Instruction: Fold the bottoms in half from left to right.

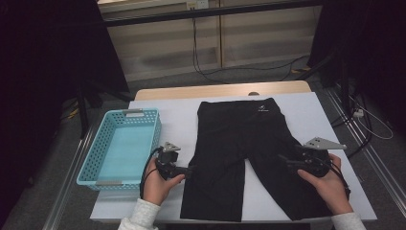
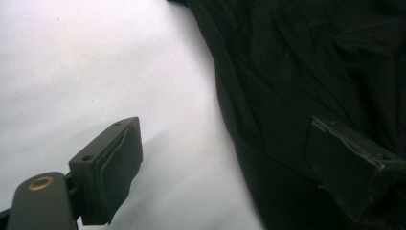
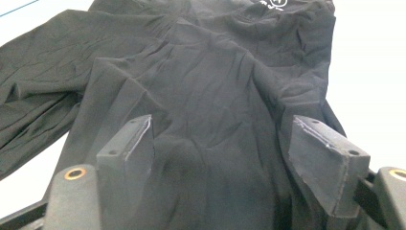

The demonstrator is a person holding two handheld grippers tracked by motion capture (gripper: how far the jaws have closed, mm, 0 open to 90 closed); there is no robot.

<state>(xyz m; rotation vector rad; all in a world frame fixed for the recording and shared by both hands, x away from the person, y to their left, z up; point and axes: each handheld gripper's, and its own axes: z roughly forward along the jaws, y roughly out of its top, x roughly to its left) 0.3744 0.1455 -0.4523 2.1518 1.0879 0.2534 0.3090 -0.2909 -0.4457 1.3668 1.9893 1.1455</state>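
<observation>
A pair of black shorts point(image 1: 239, 139) lies flat on the white sheet, waistband far from me and both legs pointing toward me. My left gripper point(image 1: 186, 171) is at the outer edge of the left leg. In the left gripper view it point(image 2: 225, 129) stands open: one jaw is over the white sheet, the other over the black fabric point(image 2: 306, 72), and neither presses on it. My right gripper point(image 1: 283, 161) hovers low over the right leg. In the right gripper view it point(image 3: 222, 124) is open, with wrinkled black cloth point(image 3: 206, 81) lying between and below the jaws.
A light blue perforated basket point(image 1: 95, 148) stands at the left of the white sheet point(image 1: 177, 110), close to my left hand. A wooden table edge point(image 1: 220, 90) shows beyond the sheet. Cables run across the floor behind and to the right.
</observation>
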